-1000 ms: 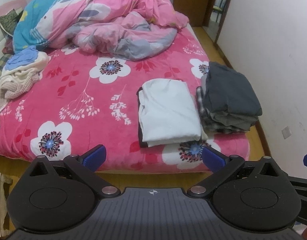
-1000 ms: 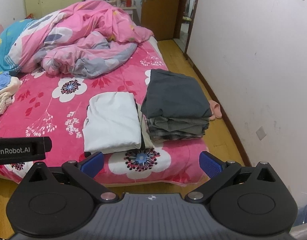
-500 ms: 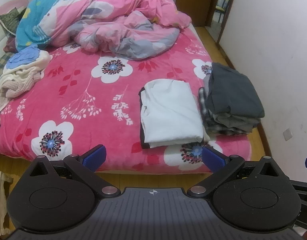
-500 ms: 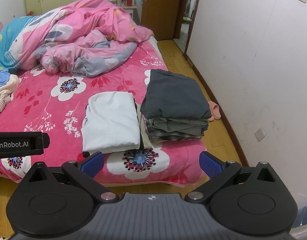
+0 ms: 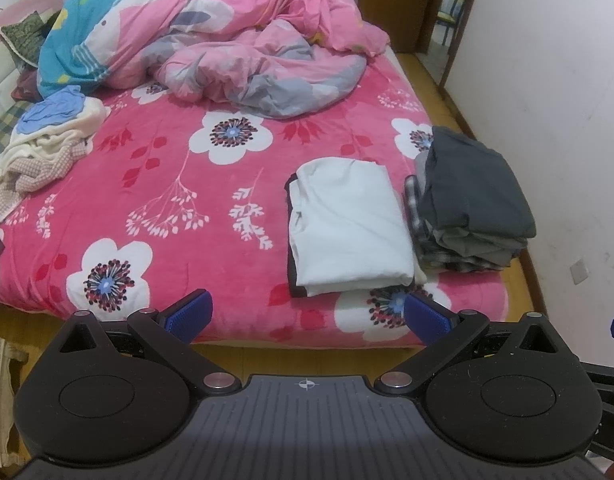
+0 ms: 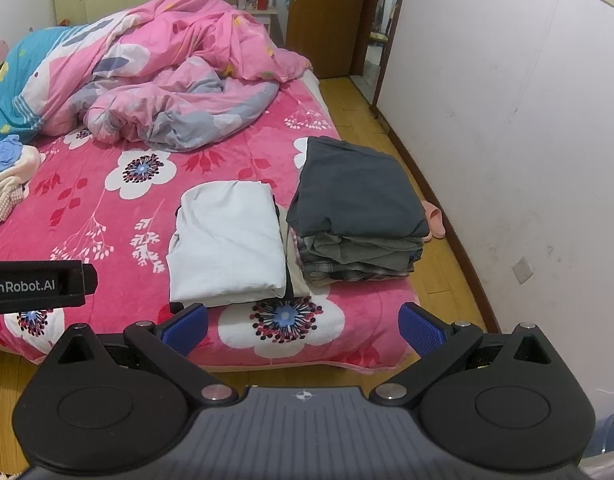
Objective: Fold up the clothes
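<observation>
Both tools hang short of the foot of the bed, above the wooden floor, and neither touches any cloth. The left tool is released, its two blue-padded fingers spread wide with nothing between them; the right tool is released in the same way, its blue fingers wide apart and bare. In the right wrist view a black part of the left tool, marked with white lettering, juts in from the left edge. On the pink flowered blanket, near the foot end of the bed and toward its right side, lies a folded white garment, flat and roughly square, with a dark edge of another cloth showing under its left and near sides. Just beside it on the right stands a stack of folded clothes: a dark grey piece on top, greyish pieces below, and checked fabric at the bottom. The stack sits close to the bed's right edge and looks to touch or nearly touch the white garment. Well apart from these, at the left side of the bed, lies a loose heap of unfolded clothes, with a blue piece on top of cream and checked ones. A crumpled pink quilt covers the head end of the bed. A pink slipper lies on the floor between the bed and the white wall.
</observation>
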